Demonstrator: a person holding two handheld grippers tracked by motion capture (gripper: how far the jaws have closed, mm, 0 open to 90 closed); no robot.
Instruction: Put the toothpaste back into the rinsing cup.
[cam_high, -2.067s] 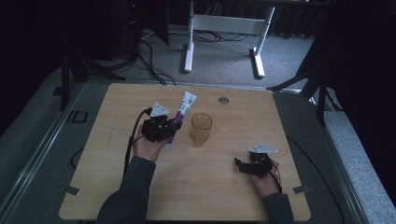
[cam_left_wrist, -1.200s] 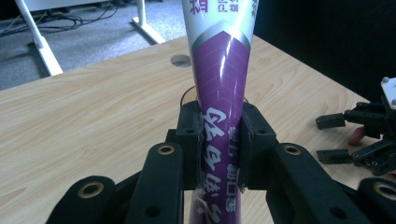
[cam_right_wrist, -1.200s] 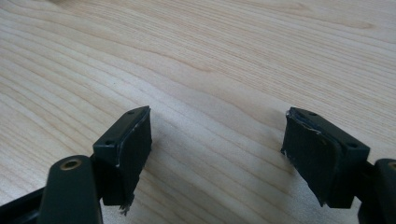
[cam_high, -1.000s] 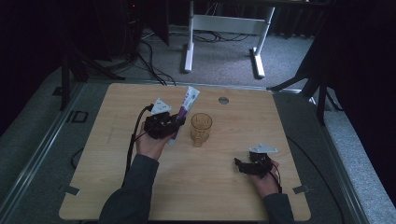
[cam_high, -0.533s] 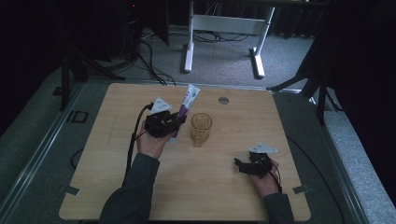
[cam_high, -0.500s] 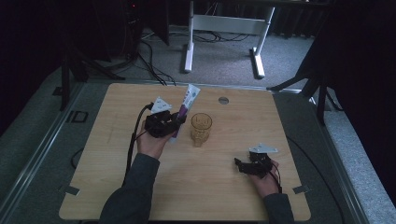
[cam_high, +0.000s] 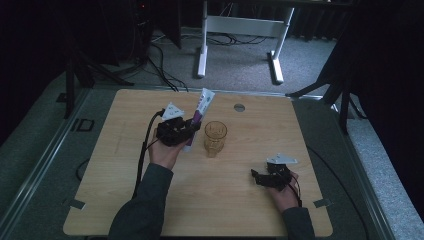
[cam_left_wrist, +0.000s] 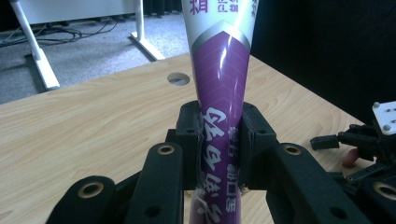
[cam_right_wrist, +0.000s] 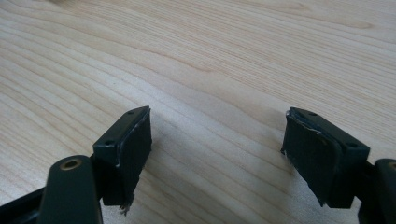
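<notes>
A purple and white toothpaste tube (cam_high: 199, 114) stands nearly upright, clamped low down between the jaws of my left gripper (cam_high: 190, 131). In the left gripper view the tube (cam_left_wrist: 222, 98) rises between both black pads, which press on its sides, with my left gripper (cam_left_wrist: 219, 144) shut on it. An amber ribbed glass (cam_high: 215, 138) stands on the table just right of the tube, apart from it. My right gripper (cam_high: 257, 176) rests low near the table's front right. In its own view my right gripper (cam_right_wrist: 215, 149) stands open over bare wood, nothing between its pads.
The wooden table (cam_high: 125, 185) has a round cable hole (cam_high: 239, 107) near its far edge. A white desk frame (cam_high: 240, 30) stands on the floor beyond. My right gripper (cam_left_wrist: 369, 140) shows at the right of the left gripper view.
The left gripper has lifted the tube a little and turned it more upright beside the glass. The right gripper has stayed where it was.
</notes>
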